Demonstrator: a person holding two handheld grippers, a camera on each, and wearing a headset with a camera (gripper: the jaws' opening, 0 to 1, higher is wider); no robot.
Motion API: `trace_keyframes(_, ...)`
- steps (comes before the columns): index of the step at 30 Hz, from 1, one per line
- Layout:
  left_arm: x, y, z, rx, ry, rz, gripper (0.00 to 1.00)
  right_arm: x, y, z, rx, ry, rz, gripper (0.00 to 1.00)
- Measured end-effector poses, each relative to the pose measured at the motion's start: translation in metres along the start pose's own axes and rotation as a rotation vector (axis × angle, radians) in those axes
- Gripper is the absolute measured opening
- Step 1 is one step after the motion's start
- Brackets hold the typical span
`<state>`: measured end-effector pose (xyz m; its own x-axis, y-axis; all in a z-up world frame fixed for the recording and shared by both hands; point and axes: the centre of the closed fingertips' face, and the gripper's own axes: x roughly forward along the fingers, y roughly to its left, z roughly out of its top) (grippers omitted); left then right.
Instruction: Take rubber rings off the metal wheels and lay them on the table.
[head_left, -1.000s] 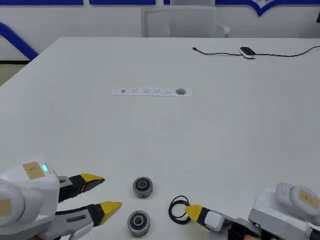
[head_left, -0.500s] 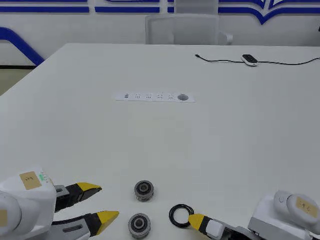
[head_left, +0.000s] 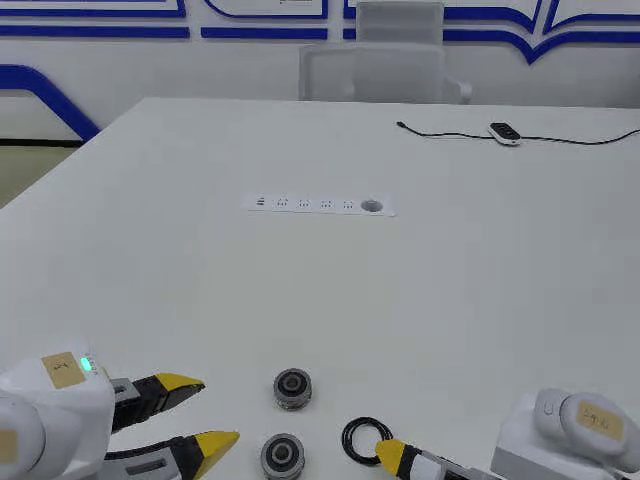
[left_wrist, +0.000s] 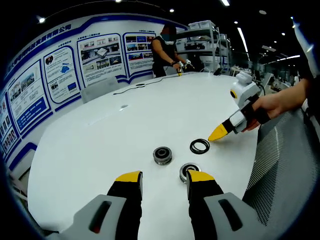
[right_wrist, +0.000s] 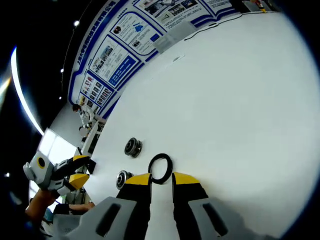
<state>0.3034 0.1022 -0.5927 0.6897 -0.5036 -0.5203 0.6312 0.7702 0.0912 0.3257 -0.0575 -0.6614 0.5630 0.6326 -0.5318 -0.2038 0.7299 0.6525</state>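
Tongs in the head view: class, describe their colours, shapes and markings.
The left tongs have a rounded white body, a tan sticker, a small green light and black jaws with yellow tips. The right tongs have the same white body, tan sticker and yellow tip.

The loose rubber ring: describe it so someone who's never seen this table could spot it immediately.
On the big white table, look near the front edge, where two metal wheels sit. The rubber ring lies flat just right of them, by the right gripper's yellow tip. Unlike the chunky wheels, it is a thin black hoop, empty inside.
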Motion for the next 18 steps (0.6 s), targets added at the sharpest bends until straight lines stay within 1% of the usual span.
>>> trace_keyframes(6,-0.003,0.001,-0.002,-0.008,-0.004,0.010,0.37,-0.006,-0.002,0.008,-0.031,-0.034,-0.002,0.20)
trace_keyframes(9,-0.005,0.001,-0.004,-0.019,-0.009,0.018,0.37,-0.009,-0.002,0.013,-0.083,-0.053,0.008,0.21)
trace_keyframes(10,-0.007,0.001,-0.005,-0.024,-0.018,0.023,0.37,-0.011,-0.002,0.017,-0.116,-0.066,0.008,0.22)
trace_keyframes(12,-0.009,-0.001,-0.003,-0.034,-0.038,0.025,0.39,-0.015,-0.003,0.022,-0.154,-0.085,0.008,0.22)
trace_keyframes(14,-0.011,-0.002,-0.003,-0.038,-0.049,0.034,0.41,-0.018,-0.001,0.025,-0.172,-0.094,0.014,0.23)
trace_keyframes(18,-0.014,0.002,-0.007,-0.046,-0.052,0.068,0.44,-0.023,0.000,0.032,-0.302,-0.108,0.022,0.25)
